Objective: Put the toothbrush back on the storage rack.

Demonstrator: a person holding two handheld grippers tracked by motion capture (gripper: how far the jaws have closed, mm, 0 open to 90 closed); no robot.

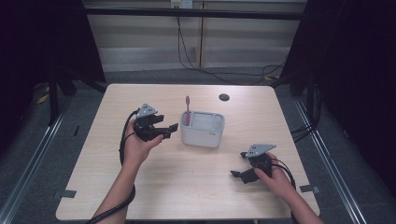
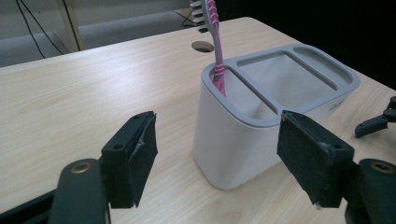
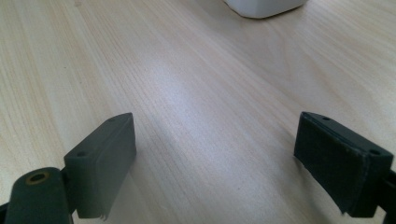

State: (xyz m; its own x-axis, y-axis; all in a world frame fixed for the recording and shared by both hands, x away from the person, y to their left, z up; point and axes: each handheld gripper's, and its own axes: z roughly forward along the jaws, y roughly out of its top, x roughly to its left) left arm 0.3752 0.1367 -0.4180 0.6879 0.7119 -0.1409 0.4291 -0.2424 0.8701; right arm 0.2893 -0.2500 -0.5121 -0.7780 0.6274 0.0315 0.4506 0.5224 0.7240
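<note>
A white holder point(image 1: 203, 134) with a grey rim and three compartments stands mid-table. A pink toothbrush point(image 1: 187, 111) stands upright in its narrow left compartment, bristles up. My left gripper point(image 1: 167, 126) hovers just left of the holder, open, with nothing between its pads. In the left gripper view the holder point(image 2: 233, 154) sits right ahead of the open left gripper point(image 2: 217, 126), with the toothbrush point(image 2: 216, 46) leaning on the near rim. My right gripper point(image 1: 238, 164) rests low at the front right, open and empty. Its view shows the right gripper point(image 3: 215, 126) over bare wood, the holder's base point(image 3: 261, 7) far off.
The light wooden table point(image 1: 196, 186) has a round cable hole point(image 1: 224, 97) near its far edge. The holder's two larger compartments point(image 2: 285, 70) look empty. Cables trail from both grippers toward the near edge. Dark floor and metal rails flank the table.
</note>
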